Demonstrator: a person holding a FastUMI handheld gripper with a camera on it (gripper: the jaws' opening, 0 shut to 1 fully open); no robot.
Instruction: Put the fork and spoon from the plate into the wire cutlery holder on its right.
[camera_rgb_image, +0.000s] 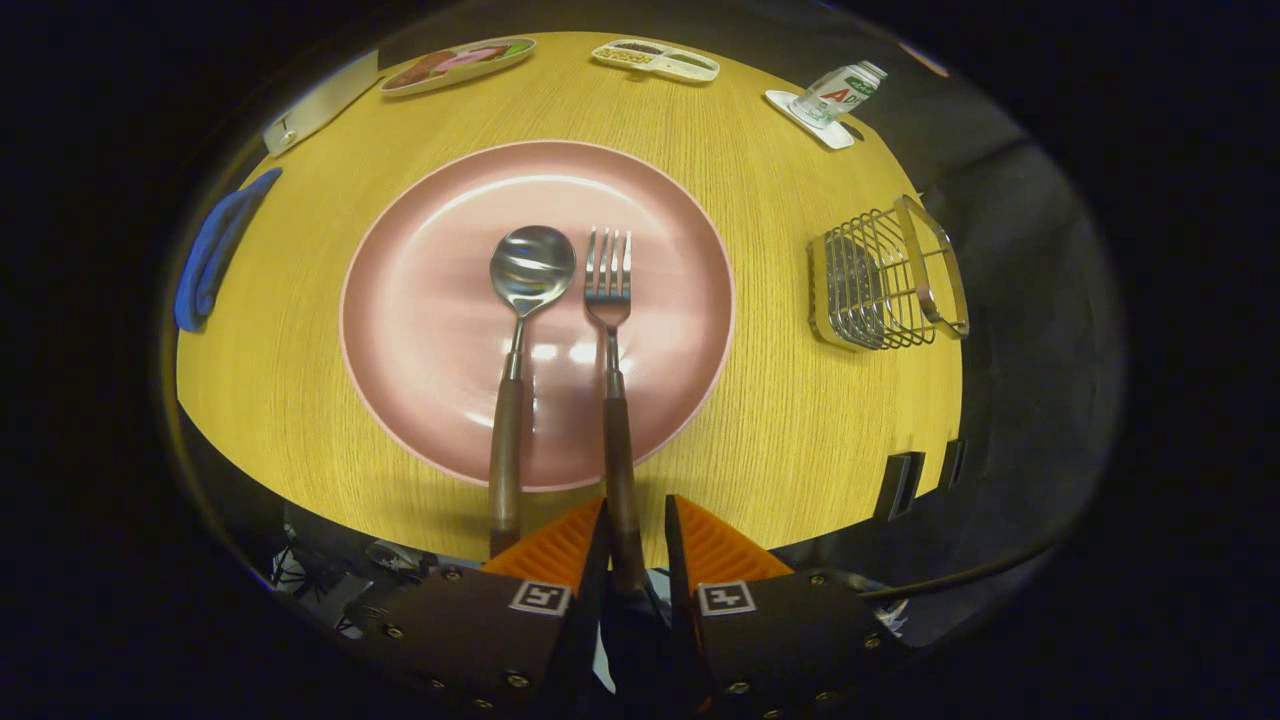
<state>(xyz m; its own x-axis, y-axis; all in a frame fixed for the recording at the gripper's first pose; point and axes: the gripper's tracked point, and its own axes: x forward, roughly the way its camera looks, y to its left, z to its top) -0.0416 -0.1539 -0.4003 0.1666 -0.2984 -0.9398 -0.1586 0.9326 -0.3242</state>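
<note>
A pink plate (420, 300) lies in the middle of the yellow wooden table (800, 430). On it lie a spoon (527, 280) and, to its right, a fork (609, 290), both with brown handles pointing back toward me over the plate's near rim. My gripper (637, 508) is at the table's near edge, with the end of the fork's handle between its fingers. The handle sits against the left finger, and a narrow gap shows on the right side, so the jaws are slightly open. The wire cutlery holder (885, 280) stands to the right of the plate near the table's edge.
A blue cloth (215, 250) lies at the table's left edge. At the far side sit a long dish of food (455, 65), a white divided tray (655, 58) and a small bottle (835, 92) on a white coaster. Two dark clips (920, 478) hang on the right edge.
</note>
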